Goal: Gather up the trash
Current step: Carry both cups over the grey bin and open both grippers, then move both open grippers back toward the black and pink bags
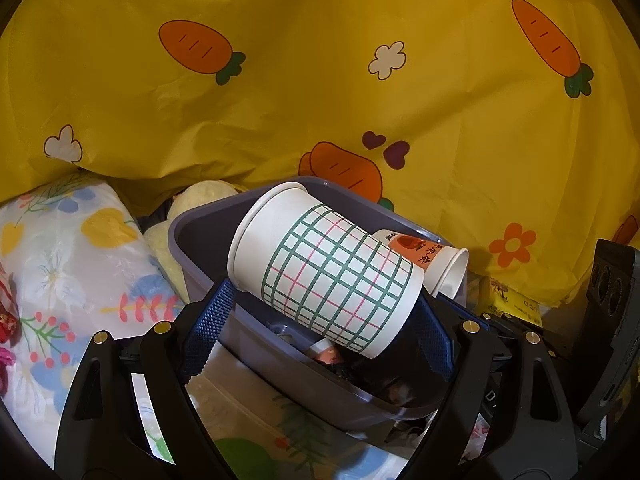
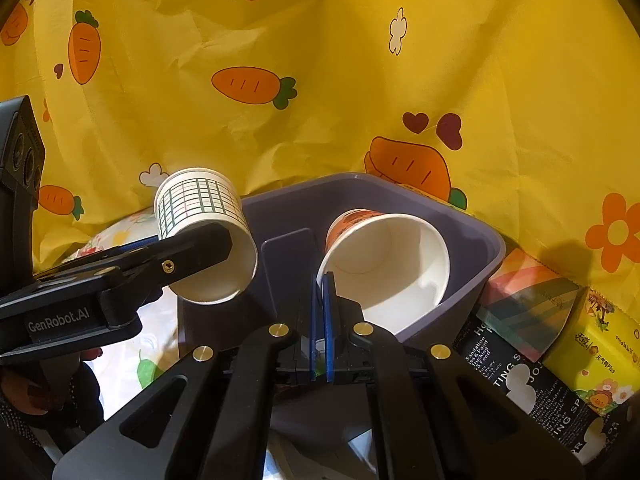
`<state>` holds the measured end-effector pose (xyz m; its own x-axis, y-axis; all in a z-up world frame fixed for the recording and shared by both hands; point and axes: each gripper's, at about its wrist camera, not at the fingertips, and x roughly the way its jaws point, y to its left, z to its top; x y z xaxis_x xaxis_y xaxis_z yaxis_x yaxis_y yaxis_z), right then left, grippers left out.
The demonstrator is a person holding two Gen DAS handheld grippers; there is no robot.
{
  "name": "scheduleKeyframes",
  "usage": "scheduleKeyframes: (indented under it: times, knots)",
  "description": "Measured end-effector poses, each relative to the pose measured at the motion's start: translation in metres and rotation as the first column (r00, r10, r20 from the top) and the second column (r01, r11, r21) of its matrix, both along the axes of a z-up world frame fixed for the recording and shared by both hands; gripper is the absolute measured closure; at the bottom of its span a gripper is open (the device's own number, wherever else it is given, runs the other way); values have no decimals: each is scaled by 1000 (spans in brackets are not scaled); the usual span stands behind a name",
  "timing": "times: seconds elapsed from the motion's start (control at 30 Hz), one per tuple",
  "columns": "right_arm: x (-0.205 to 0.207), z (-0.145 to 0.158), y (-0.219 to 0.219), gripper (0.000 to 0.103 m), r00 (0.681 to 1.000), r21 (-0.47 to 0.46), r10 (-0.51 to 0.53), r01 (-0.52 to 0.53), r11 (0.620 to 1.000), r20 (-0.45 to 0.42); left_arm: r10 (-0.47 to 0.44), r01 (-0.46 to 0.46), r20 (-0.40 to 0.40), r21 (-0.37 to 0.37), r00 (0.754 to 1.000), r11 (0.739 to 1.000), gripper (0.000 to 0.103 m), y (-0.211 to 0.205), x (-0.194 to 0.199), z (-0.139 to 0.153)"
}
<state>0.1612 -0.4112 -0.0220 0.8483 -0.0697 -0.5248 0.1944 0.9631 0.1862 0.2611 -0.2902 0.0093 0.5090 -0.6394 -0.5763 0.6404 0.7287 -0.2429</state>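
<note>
**Two paper cups held over purple bin**

Yellow carrot-print cloth (image 1: 320,80) backs the purple bin (image 1: 192,240).

- Bin contents: small scraps at the bottom, indistinct.
- Left gripper (image 1: 320,320): jaws wide, clamped on the grid-pattern cup (image 1: 332,272), tilted above the bin.
- Right gripper (image 2: 320,320): jaws nearly closed, pinching the rim of the orange-print cup (image 2: 384,264) over the bin.
- Right view only: black box (image 2: 520,380) and yellow pack (image 2: 600,352) beside the bin.
- Left view only: floral pillow (image 1: 72,264).

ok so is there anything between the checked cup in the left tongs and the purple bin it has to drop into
Nothing visible blocks it. The checked cup, held across its body by the left tongs, hangs tilted over the purple bin. Its open mouth faces down over the bin's near edge. Only the orange cup is nearby, off to the side.
</note>
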Motion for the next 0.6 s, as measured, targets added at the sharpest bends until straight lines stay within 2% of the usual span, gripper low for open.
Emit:
scheduleKeyframes:
  times: [0.13,0.23,0.33,0.4,0.47,0.53,0.6]
  knots:
    - [1,-2,-3,99,1000,3,-11,11,1000,-4,-12,11,-23,-8,1000,1000,19,-1,0,-3]
    - [1,-2,-3,98,1000,2,-16,16,1000,-6,-13,13,-12,-1,1000,1000,18,-1,-2,-2]
    - [-1,-1,-4,94,1000,1,-22,22,1000,-4,3,-3,-16,-6,1000,1000,17,4,-3,-1]
    - [-3,-1,-5,79,1000,1,-31,31,1000,0,16,-16,-23,-13,1000,1000,15,9,-2,0]
    - [-5,0,-6,72,999,1,-44,44,999,8,13,-14,-34,-31,999,999,13,13,-3,0]
    - [-8,0,-8,69,998,6,-59,59,998,13,14,-16,-41,-34,999,999,12,16,-4,0]
    - [-11,1,-9,59,997,5,-73,73,997,19,17,-18,-37,-39,999,999,12,18,-6,1]
